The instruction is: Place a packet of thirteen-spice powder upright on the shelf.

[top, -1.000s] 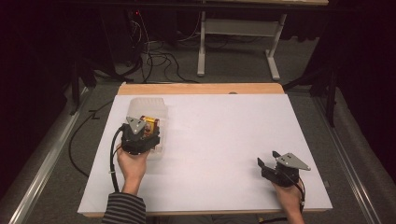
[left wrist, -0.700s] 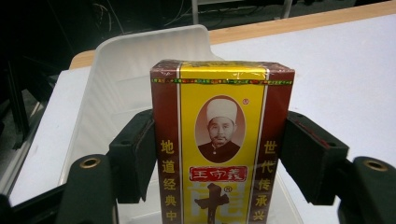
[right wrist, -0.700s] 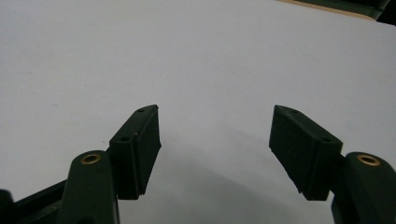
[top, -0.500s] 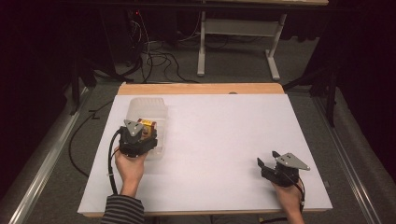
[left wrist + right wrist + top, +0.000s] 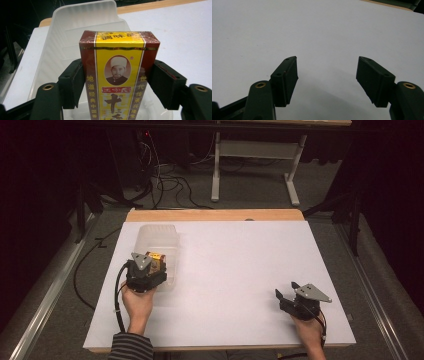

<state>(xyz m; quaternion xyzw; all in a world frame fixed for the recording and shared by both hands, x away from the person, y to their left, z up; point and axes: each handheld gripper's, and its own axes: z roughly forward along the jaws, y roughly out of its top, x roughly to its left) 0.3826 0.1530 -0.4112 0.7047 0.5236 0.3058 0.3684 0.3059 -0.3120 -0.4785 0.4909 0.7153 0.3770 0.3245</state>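
Yellow-maroon seasoning box (image 5: 119,75) clamped upright by left gripper (image 5: 117,82) fingers over clear plastic tray (image 5: 75,30); right gripper (image 5: 327,82) fingers spread, unloaded, above white tabletop (image 5: 324,27).

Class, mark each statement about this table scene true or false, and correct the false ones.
1. The left tongs grip a box. True.
2. The box is blue and white. False: it is yellow and dark red.
3. The box is over a clear plastic tub. True.
4. The right tongs hold a spoon. False: they are open and hold nothing.
5. The right tongs rest inside the tub. False: they are over the white table, far from it.
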